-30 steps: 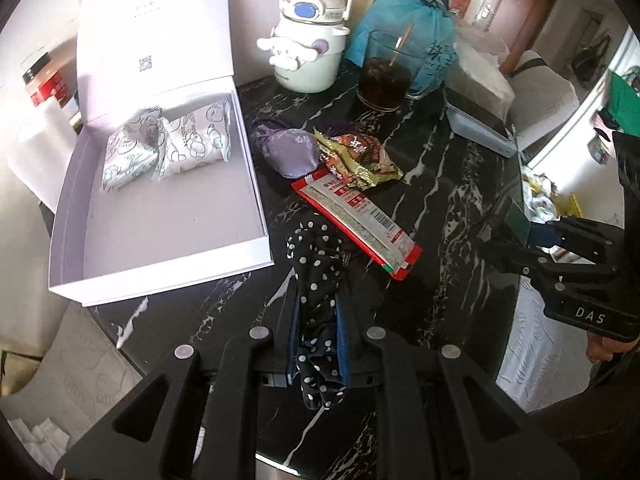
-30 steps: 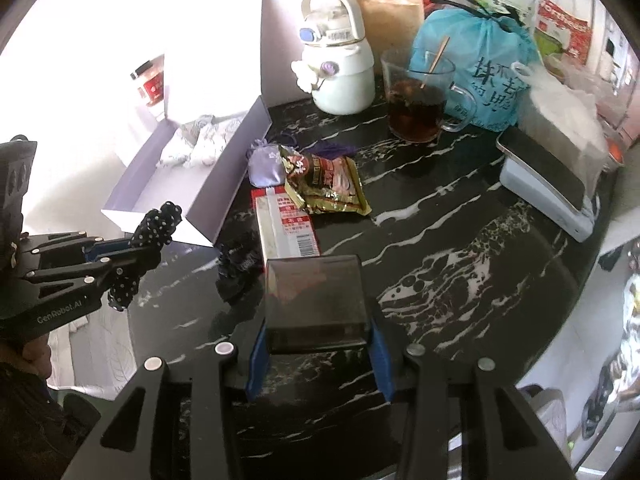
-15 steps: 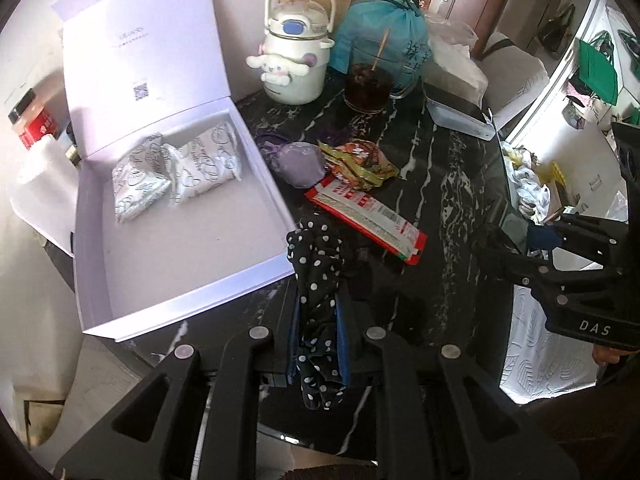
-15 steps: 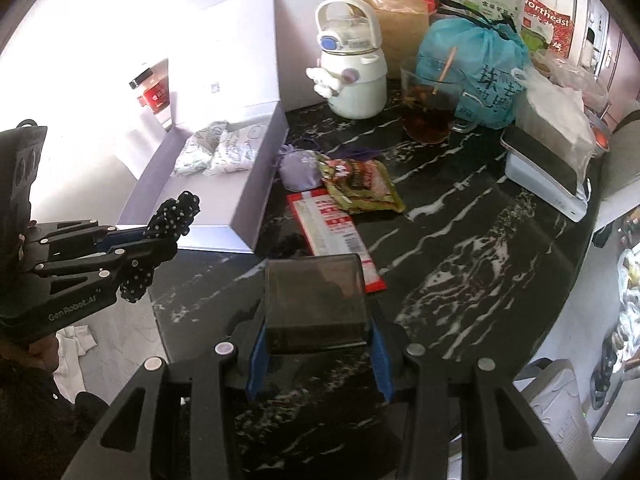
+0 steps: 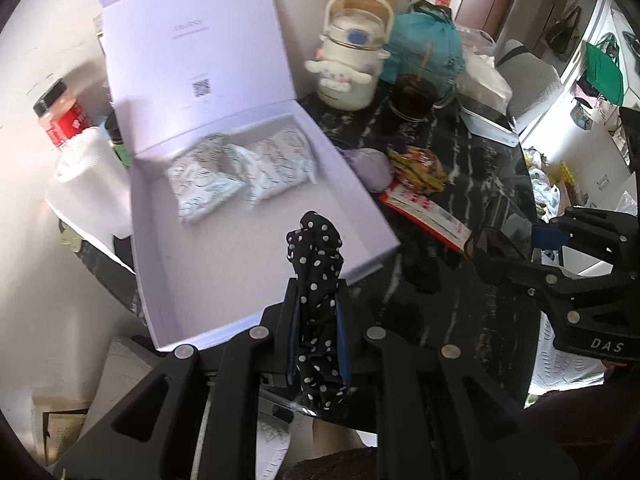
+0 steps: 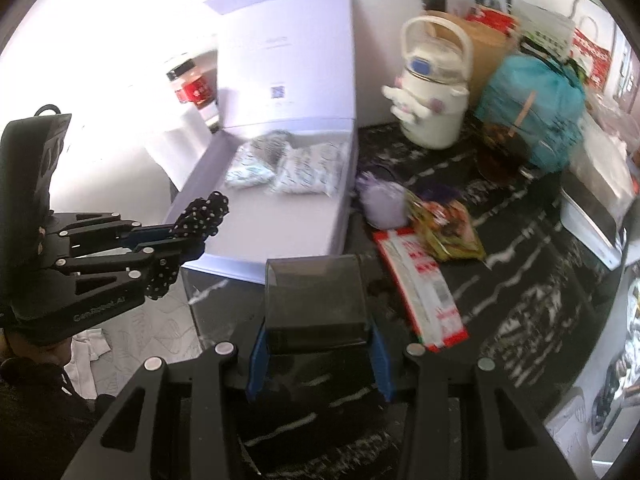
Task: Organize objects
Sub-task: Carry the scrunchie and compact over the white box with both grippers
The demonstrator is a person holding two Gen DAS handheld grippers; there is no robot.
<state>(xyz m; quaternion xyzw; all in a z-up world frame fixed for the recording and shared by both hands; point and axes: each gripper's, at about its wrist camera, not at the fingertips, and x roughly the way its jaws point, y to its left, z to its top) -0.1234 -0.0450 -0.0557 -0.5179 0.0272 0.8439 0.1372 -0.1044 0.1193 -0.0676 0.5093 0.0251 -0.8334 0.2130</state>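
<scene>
My left gripper (image 5: 318,312) is shut on a black polka-dot cloth (image 5: 318,276) and holds it above the near edge of the open lavender box (image 5: 256,256). Two patterned white packets (image 5: 244,172) lie at the back of the box. My right gripper (image 6: 316,320) is shut on a dark translucent case (image 6: 316,300), held over the black marble table (image 6: 520,280) right of the box (image 6: 280,216). A lilac pouch (image 5: 370,168), a snack wrapper (image 5: 418,166) and a red-and-white packet (image 5: 428,216) lie on the table beside the box.
A white character kettle (image 5: 352,68), a glass mug of dark drink (image 5: 412,96), a teal bag (image 5: 432,44) and a white device (image 5: 486,118) stand at the back. A red-labelled jar (image 5: 60,116) and paper roll (image 5: 86,180) sit left of the box.
Both grippers have moved left toward the box. The left one now holds the polka-dot cloth over the box's near edge. Each keeps its object.
</scene>
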